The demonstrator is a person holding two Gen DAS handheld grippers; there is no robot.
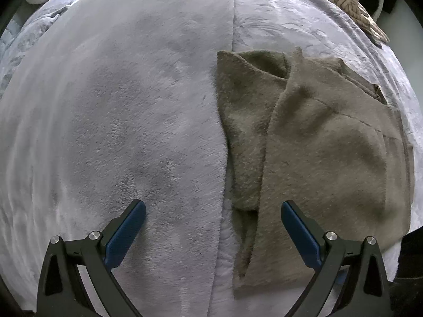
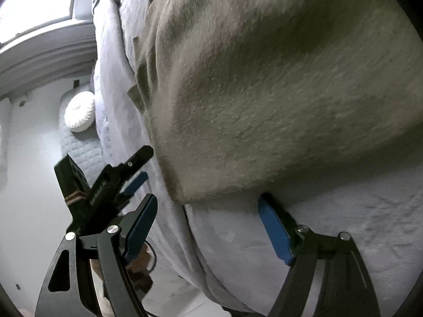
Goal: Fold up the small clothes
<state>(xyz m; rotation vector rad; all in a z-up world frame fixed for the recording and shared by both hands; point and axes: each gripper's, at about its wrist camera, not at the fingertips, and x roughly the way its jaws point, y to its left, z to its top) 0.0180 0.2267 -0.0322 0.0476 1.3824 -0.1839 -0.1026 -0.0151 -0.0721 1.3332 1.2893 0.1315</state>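
The left gripper point(image 1: 212, 211) hangs with jaws spread wide and nothing between them, above a pale grey plush blanket point(image 1: 119, 132). Its right finger sits over the near edge of an olive-brown knit sweater point(image 1: 317, 158), while its left finger is over bare blanket. The sweater lies partly folded ahead and to the right of those jaws, one flap turned over the body.

The right gripper point(image 2: 208, 208) is likewise released, holding nothing. Its right finger tip touches or slips just under the sweater's near hem; which of the two cannot be told. The sweater fills the view ahead of those jaws. The left gripper appears just beyond the right gripper's left finger.

Farther off, a round white cushion point(image 2: 79, 115) rests beyond the crumpled bedding point(image 1: 304, 26).
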